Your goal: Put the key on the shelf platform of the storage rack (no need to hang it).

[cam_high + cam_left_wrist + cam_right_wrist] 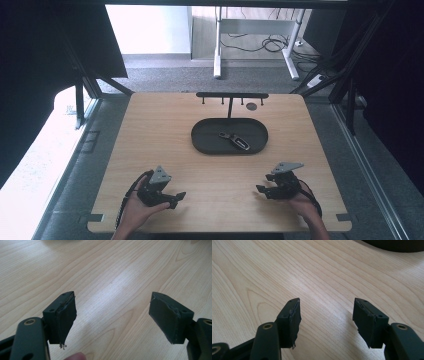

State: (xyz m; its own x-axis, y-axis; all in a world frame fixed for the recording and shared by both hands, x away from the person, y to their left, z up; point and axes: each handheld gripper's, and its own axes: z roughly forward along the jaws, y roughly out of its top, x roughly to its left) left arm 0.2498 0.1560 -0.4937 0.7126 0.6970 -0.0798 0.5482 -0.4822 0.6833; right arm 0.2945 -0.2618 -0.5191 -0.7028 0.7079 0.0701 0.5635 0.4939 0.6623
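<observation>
High view: both grippers rest low on the near part of the wooden table (165, 130), the left gripper (176, 197) and right gripper (261, 191) well apart and pointing inward toward each other, each with jaws spread wide and holding nothing. Farther back, a key fob (234, 140) lies inside the black oval tray (202, 135), beneath a small hook rack (232, 95).

High view looks down the whole tabletop (210, 165); each claw camera skims that same wood close ahead of its jaws.
</observation>
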